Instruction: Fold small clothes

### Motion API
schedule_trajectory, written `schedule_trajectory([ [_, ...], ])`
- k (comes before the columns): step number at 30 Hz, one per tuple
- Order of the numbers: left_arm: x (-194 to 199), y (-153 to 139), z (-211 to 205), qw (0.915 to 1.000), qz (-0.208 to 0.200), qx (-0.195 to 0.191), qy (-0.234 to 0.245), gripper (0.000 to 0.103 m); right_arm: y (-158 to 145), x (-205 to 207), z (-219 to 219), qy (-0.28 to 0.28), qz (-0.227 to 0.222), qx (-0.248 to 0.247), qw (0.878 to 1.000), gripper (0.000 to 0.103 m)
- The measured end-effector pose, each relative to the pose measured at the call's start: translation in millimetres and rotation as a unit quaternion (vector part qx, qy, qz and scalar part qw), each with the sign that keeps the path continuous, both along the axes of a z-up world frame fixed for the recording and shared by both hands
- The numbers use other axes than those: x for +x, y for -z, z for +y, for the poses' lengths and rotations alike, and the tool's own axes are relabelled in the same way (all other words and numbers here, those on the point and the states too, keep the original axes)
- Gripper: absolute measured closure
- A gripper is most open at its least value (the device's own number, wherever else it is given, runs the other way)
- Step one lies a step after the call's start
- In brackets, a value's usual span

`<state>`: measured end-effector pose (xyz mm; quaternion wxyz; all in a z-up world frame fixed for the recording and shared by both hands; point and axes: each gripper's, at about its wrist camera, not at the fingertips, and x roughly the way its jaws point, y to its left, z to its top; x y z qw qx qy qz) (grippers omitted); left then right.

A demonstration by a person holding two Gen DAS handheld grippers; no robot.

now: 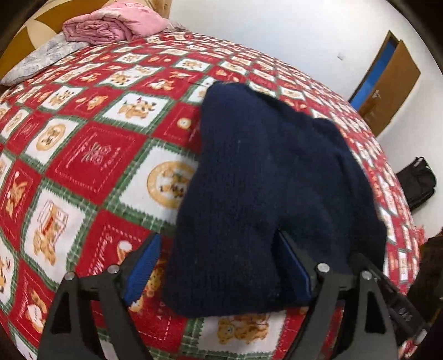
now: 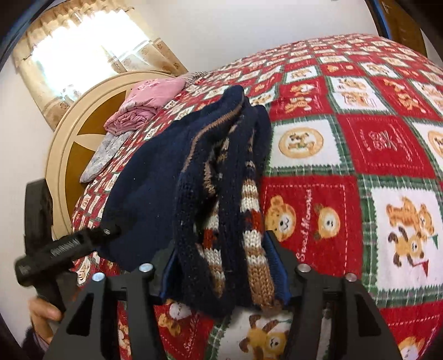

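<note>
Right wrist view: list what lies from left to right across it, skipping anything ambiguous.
Hand on the left gripper → round headboard → pink folded blanket → navy knit sweater → teddy-bear bedspread.

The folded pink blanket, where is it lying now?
The folded pink blanket lies at the far end of the red teddy-bear bedspread, by the round wooden headboard. It rests on a grey patterned pillow, far beyond the navy knitted sweater.
</note>
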<state>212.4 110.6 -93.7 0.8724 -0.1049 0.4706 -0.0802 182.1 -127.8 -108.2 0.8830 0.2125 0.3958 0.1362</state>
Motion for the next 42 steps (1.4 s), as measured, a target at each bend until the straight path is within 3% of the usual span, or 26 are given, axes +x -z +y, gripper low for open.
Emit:
schedule_trajectory([
  [1,0,0,-1,1.0000,-0.001,-0.004,-0.003,0.018,0,1,0,0.000,0.007,0.006,1.000,0.052],
  [3,1,0,0,0.9998,0.004,-0.021,0.003,0.035,2,3,-2,0.003,0.028,0.035,0.999,0.059],
  [5,-2,-7,-2,1.0000,0.003,-0.007,0.001,0.049,7,2,-6,-0.004,0.057,0.108,0.992,0.060],
  [7,-6,-14,-2,0.9999,-0.002,0.010,0.005,0.054,12,-2,-5,-0.012,0.064,0.141,0.988,0.061],
  [9,-10,-17,-1,0.9996,-0.005,0.026,0.005,0.054,16,-6,-7,-0.010,0.057,0.136,0.989,0.065],
  [13,-13,-12,-2,0.9986,-0.013,0.050,0.006,0.045,17,-7,-13,-0.014,0.047,0.117,0.992,0.067],
  [18,-18,-9,-3,0.9956,-0.034,0.088,-0.005,0.025,17,-7,-15,-0.029,0.049,0.107,0.993,0.068],
  [23,-40,-20,-3,0.9868,-0.072,0.143,-0.023,0.012,-9,-37,-12,-0.019,0.010,0.041,0.999,0.063],
  [27,-65,-14,-7,0.9804,-0.087,0.174,-0.026,0.008,-25,-69,0,0.008,-0.020,-0.057,0.998,0.059],
  [29,-71,-6,-9,0.9820,-0.073,0.173,-0.019,0.008,-28,-83,13,0.024,-0.035,-0.129,0.991,0.059],
  [31,-75,10,-11,0.9845,-0.045,0.169,-0.011,0.008,-25,-91,22,0.031,-0.041,-0.170,0.984,0.059],
  [33,-80,22,-12,0.9862,-0.020,0.164,-0.005,0.007,-16,-94,26,0.023,-0.024,-0.173,0.984,0.059],
  [42,-116,12,-7,0.9879,-0.036,0.151,0.002,0.008,-7,-127,33,0.016,0.020,-0.147,0.989,0.059],
])
